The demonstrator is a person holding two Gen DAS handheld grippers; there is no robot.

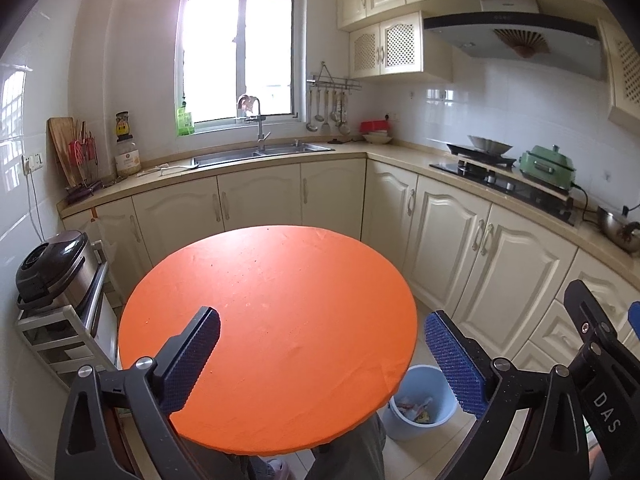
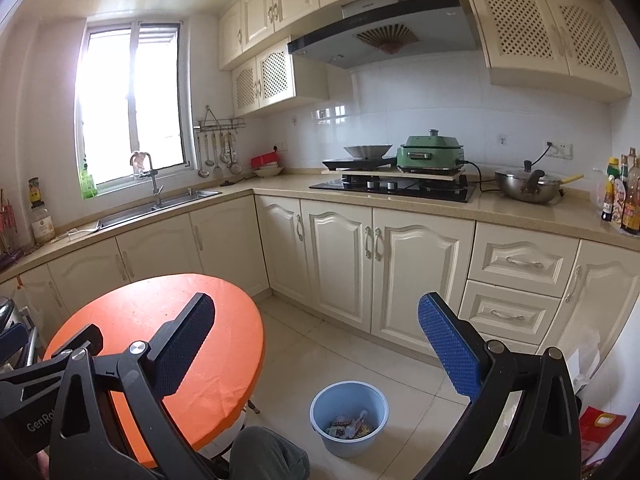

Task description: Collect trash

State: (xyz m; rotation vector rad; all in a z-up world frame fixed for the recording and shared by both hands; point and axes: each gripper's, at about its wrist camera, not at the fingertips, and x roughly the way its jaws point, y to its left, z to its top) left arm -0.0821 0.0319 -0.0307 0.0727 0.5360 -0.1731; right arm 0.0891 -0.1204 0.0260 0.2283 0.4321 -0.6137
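A pale blue bin stands on the tiled floor to the right of a round orange table. Crumpled wrappers lie at its bottom. In the left wrist view the bin shows below the table's right edge. My left gripper hovers over the bare orange table, jaws wide open, nothing between its blue pads. My right gripper hangs above the floor and bin, open and holding nothing. Its black frame shows at the right of the left wrist view.
Cream cabinets line the room behind the table. The counter carries a sink, a hob, a green cooker and a steel pan. A rice cooker sits on a rack at left. A person's knee is under the table.
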